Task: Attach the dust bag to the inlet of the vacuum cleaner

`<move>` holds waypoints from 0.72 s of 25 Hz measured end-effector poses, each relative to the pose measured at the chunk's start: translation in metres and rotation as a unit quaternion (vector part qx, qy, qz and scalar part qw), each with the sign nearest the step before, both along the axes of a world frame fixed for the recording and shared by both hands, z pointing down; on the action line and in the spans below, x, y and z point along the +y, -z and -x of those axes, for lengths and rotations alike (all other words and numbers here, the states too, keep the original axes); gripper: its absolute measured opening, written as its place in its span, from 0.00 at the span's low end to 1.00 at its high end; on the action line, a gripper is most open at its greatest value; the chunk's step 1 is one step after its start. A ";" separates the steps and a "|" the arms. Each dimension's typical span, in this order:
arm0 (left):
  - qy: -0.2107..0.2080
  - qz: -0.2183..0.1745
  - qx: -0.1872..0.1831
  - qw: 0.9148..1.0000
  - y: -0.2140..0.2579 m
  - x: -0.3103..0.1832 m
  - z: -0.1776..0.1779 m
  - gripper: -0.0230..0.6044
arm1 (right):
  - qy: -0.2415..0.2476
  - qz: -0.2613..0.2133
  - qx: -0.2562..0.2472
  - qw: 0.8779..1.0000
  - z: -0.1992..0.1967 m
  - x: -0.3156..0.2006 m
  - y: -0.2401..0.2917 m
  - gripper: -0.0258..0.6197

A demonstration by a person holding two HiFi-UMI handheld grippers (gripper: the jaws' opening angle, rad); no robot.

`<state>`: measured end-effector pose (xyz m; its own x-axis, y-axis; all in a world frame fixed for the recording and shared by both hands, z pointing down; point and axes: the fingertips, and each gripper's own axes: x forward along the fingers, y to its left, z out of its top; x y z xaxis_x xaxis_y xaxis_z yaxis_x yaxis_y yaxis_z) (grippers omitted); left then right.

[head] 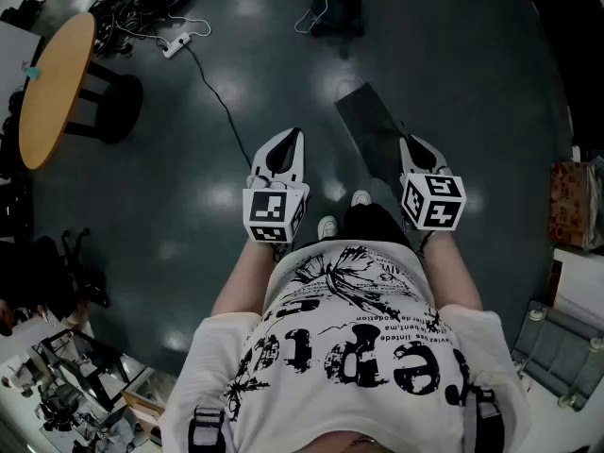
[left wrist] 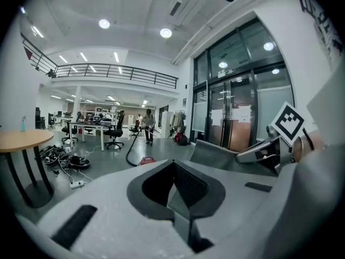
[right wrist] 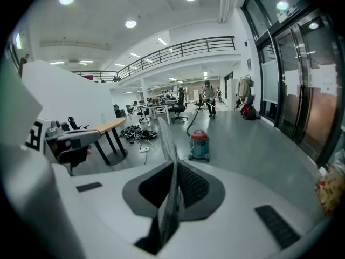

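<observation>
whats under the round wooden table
Under the wooden table only its dark legs and round base show. The cable heap and power strip lie beside it, not under. From above, the tabletop covers the floor directly beneath.

Only bold black lettering on the white T-shirt [head: 363,352], upside down and partly cut off, not readable as words.
</observation>
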<state>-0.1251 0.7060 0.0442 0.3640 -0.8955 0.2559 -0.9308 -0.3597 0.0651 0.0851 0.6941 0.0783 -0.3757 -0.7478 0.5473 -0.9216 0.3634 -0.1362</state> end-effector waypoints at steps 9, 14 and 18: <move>0.025 0.003 -0.004 1.000 -0.015 -0.100 -0.005 0.04 | 0.011 0.010 -0.008 1.000 -0.013 -0.106 -0.023 0.08; 0.032 0.004 0.006 0.999 -0.013 -0.189 -0.033 0.04 | 0.033 0.017 -0.014 0.999 -0.033 -0.192 -0.026 0.08; 0.034 0.002 0.015 0.999 -0.009 -0.266 -0.061 0.04 | 0.052 0.023 -0.019 0.998 -0.049 -0.266 -0.030 0.08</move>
<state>-0.0642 0.4404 0.0527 0.3109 -0.9172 0.2493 -0.9503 -0.2961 0.0956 0.1344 0.4279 0.1080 -0.4712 -0.6776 0.5647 -0.8730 0.4494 -0.1893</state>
